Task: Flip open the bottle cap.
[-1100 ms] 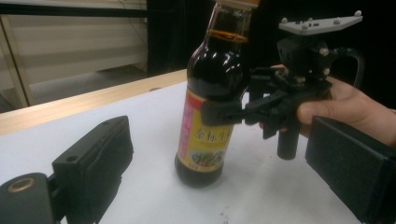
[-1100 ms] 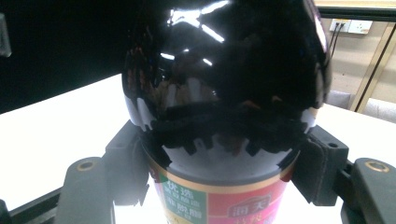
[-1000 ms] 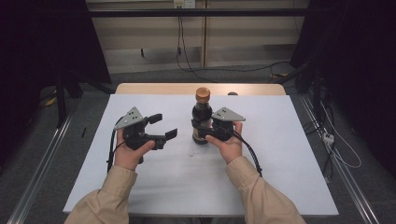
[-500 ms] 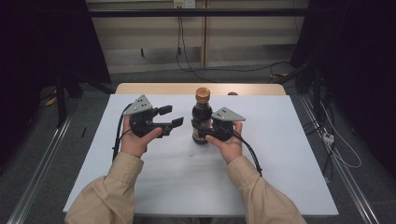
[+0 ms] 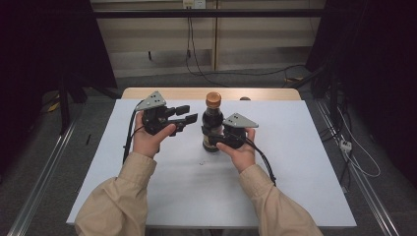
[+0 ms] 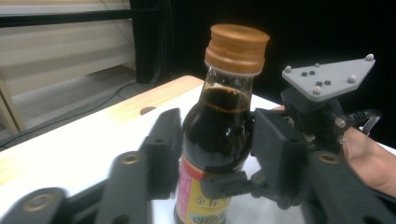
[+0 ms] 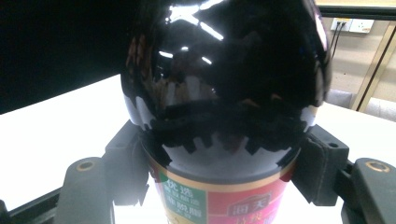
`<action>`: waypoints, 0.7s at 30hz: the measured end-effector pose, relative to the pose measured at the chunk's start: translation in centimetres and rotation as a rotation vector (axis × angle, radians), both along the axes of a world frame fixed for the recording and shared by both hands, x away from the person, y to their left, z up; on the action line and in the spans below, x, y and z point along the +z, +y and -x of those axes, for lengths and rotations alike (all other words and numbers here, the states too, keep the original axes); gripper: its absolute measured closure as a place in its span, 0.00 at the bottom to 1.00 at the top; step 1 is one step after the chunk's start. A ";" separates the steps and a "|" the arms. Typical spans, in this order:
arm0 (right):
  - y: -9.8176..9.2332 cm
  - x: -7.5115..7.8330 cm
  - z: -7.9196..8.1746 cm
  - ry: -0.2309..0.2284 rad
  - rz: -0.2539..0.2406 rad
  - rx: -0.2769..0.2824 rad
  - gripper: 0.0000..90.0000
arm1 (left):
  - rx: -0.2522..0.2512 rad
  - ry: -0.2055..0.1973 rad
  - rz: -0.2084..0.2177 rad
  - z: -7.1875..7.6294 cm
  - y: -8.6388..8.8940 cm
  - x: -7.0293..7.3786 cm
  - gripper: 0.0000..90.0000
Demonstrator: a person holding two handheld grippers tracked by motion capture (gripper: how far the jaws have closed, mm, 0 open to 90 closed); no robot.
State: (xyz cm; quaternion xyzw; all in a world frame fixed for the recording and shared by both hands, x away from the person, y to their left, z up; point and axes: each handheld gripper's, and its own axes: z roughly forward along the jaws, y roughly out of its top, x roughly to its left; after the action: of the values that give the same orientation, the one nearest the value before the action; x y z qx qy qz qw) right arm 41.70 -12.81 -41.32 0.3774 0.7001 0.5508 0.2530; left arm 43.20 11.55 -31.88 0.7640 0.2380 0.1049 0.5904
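Right gripper (image 5: pixel 212 138) clamps the upright bottle (image 5: pixel 212 123); left gripper (image 5: pixel 184 118), jaws apart, at its 9 o'clock.

A small glass bottle of dark brown, almost black sauce (image 5: pixel 212 125) stands upright on the white table top (image 5: pixel 305 162), near its middle and towards the far edge. It has a ribbed, orange-brown screw cap (image 6: pixel 236 48), which is on, and a clear neck in which the liquid level shows just below the cap. Around its lower body runs a label (image 7: pixel 219 200) in red, green and yellow with printed characters.
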 end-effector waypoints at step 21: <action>0.0 0.0 0.0 0.000 0.005 -0.001 0.34 | -0.062 0.012 -0.039 -1.7 -1.6 2.2 1.00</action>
State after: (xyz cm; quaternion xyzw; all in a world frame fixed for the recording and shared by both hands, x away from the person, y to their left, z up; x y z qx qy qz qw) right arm 41.69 -12.78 -41.32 0.3773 0.7013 0.5490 0.2540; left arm 44.85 9.98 -29.72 0.7832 0.2154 0.0866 0.5769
